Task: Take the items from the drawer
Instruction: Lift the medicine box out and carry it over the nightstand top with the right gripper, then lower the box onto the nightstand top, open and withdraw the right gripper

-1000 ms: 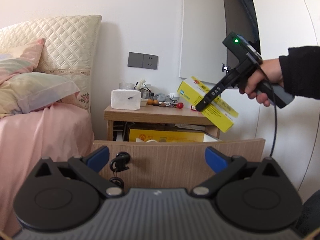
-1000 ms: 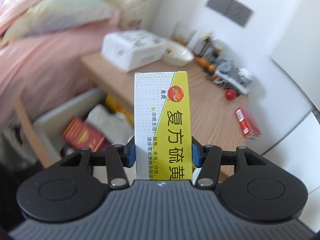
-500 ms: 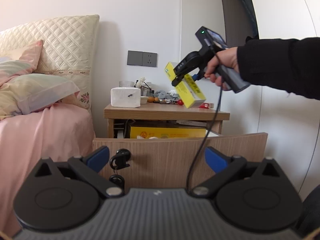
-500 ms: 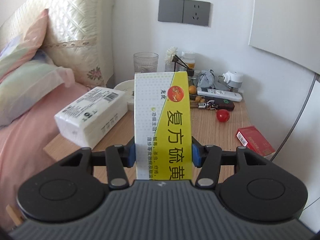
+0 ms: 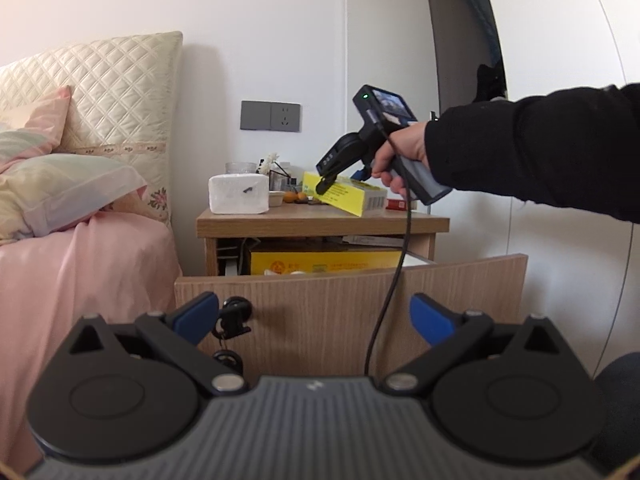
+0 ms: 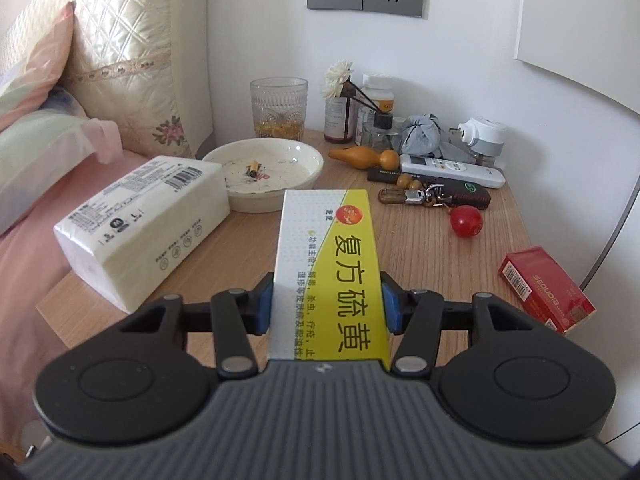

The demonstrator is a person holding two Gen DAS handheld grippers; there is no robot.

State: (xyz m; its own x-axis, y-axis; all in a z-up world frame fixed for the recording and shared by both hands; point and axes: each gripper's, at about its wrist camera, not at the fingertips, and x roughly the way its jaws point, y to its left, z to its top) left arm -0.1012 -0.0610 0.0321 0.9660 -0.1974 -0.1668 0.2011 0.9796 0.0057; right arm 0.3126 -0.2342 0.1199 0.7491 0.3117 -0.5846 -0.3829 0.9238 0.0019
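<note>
I am holding the long yellow-and-white cardboard box with Chinese lettering (image 6: 326, 276) out of the drawer and low over the wooden nightstand top (image 6: 416, 248), its far end tipping down toward the bare strip between the white tissue pack (image 6: 140, 220) and the red cigarette pack (image 6: 546, 290); whether it is touching the wood, I cannot tell. The right gripper (image 6: 326, 306) is clenching the box across its width, blue pads pressing both long sides. The box is looking stiff, clean-edged, undented. One item is nearly delivered; releasing it is what remains of this step. The pulled-out wooden drawer (image 5: 352, 300) is standing open below, and a large yellow carton (image 5: 324, 262) is showing behind its front, so I am judging more remains. The left gripper (image 5: 314, 314) is waiting before the drawer front, jaws spread wide, empty.
</note>
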